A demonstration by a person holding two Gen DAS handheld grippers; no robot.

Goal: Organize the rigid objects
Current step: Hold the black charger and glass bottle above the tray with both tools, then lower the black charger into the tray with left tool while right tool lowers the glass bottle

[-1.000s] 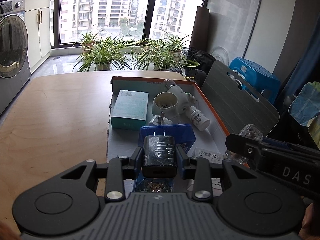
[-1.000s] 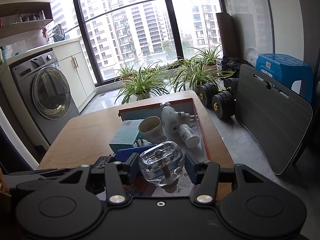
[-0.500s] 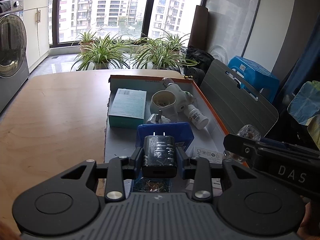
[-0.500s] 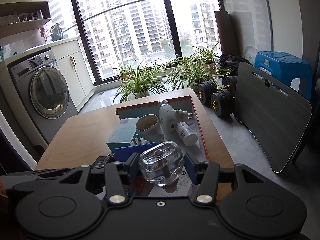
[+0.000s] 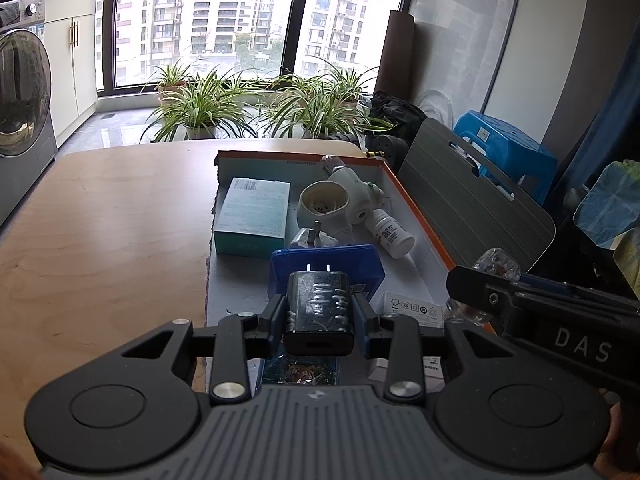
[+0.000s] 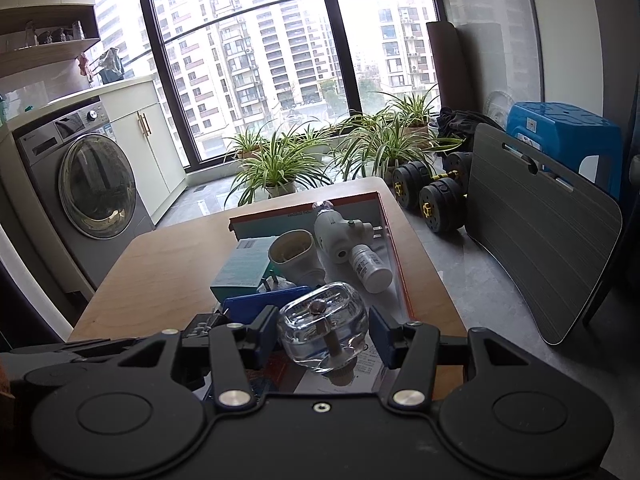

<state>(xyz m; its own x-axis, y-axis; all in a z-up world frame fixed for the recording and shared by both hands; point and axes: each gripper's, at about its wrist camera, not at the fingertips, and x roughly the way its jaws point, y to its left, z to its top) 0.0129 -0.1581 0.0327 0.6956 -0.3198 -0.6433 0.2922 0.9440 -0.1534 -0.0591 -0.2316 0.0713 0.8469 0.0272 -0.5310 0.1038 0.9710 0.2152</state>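
Observation:
My left gripper is shut on a black plug charger, prongs pointing away, held just above the near end of the shallow orange-rimmed tray. My right gripper is shut on a clear glass bottle, lying on its side between the pads over the tray's near right corner. In the tray lie a teal box, a white cup, a white device, a small white bottle, a white adapter and a blue box.
The tray sits on a wooden table. A grey board leans beside the table's right edge, with a blue stool behind it. Dumbbells, potted plants and a washing machine stand on the floor beyond.

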